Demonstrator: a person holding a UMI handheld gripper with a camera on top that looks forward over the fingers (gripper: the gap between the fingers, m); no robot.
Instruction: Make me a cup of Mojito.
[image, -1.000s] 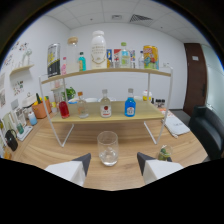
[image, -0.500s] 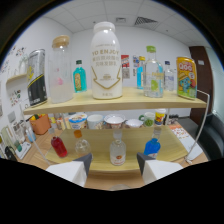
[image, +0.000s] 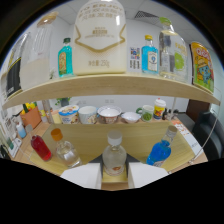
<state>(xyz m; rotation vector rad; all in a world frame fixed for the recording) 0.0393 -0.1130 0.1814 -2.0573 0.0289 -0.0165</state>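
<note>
Bottle: I see the clear glass bottle with the pale cap (image: 114, 155) on the lower wooden shelf (image: 150, 137).
Gripper (image: 114, 175): fingers apart, bottle between them, unclamped.
Handling: probably heavy, slippery, fragile; I'd grip the body.

A large white jug (image: 100, 42) with cream label stands on the pale wooden shelf (image: 115, 85). Below that shelf: a red bottle (image: 40, 148), a clear bottle (image: 114, 156), a blue bottle (image: 161, 150).
</note>
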